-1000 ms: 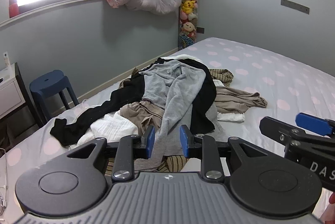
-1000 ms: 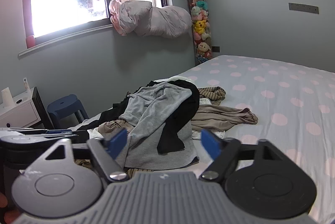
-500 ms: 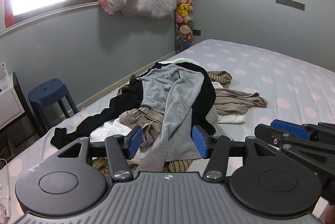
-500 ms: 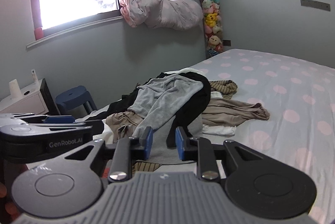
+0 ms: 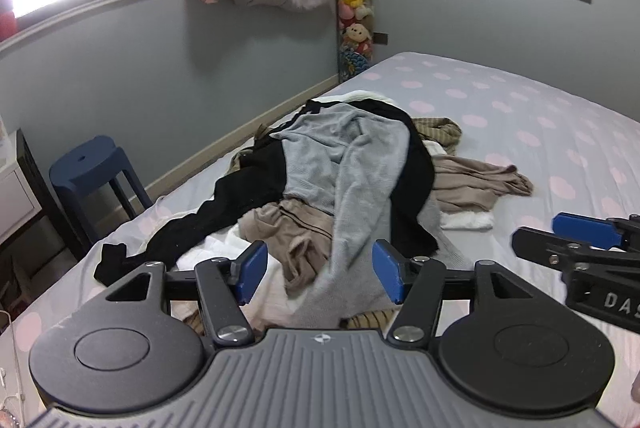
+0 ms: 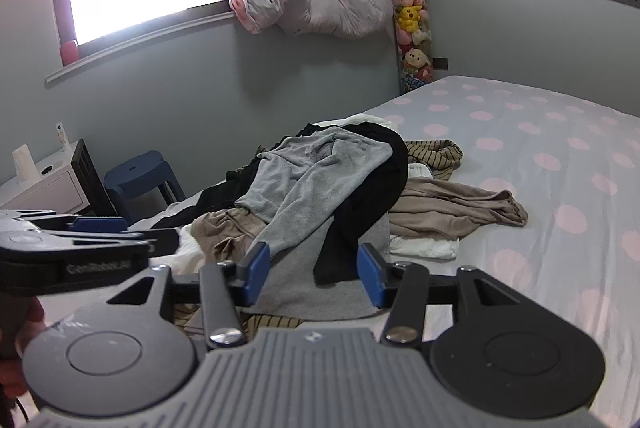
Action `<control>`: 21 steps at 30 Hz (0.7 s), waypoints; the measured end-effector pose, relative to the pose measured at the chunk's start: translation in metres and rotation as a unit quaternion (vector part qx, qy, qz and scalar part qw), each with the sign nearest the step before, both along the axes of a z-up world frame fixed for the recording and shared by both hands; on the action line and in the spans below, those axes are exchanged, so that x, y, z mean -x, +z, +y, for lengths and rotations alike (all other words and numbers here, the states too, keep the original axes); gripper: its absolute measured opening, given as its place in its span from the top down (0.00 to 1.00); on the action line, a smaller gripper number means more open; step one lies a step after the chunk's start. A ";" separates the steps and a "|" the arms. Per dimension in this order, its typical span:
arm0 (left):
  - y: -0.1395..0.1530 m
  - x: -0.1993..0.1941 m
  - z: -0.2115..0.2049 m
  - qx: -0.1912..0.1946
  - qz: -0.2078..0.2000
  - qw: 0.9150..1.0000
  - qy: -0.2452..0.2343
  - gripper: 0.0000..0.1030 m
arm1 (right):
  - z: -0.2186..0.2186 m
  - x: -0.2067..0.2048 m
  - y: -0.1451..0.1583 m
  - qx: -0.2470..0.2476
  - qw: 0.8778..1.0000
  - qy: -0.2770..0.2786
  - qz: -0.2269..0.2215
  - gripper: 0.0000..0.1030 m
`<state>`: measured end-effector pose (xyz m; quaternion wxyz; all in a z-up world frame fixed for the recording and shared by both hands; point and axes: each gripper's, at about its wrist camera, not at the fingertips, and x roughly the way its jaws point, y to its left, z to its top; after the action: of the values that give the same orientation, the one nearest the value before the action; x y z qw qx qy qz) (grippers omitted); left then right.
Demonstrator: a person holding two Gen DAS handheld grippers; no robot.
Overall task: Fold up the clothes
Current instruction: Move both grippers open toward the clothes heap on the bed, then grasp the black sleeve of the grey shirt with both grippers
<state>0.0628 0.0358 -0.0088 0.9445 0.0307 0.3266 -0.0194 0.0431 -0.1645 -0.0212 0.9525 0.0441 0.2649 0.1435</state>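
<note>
With my left gripper and right gripper both just parted and empty above the tangled clothes pile on the bed, I risk pinching several overlapping garments together.

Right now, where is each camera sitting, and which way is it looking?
Left wrist: sits on the left gripper, looks over its open jaws at the clothes pile on the bed; the right gripper pokes in at the right edge.
Right wrist: sits on the right gripper, jaws open, same way; the left gripper shows at the left edge.
Shared: pile, bed, blue stool, toy tube.
</note>
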 end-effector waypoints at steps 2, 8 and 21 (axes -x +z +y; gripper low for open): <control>-0.002 -0.013 0.008 0.006 0.001 1.000 0.002 0.45 | -0.001 -0.013 -0.002 0.002 1.000 0.008 0.004 0.48; -0.011 -0.061 0.039 -0.009 0.005 1.000 0.006 0.46 | 0.000 -0.062 -0.015 0.021 0.999 0.031 0.028 0.51; -0.072 -0.149 0.061 -0.043 0.041 0.998 -0.020 0.47 | 0.000 -0.181 -0.074 0.019 0.993 0.041 0.108 0.59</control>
<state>0.2115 0.0968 -0.0805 0.9274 0.0771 0.3651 -0.0254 0.2243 -0.1640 -0.0955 0.9122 0.0305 0.3709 0.1717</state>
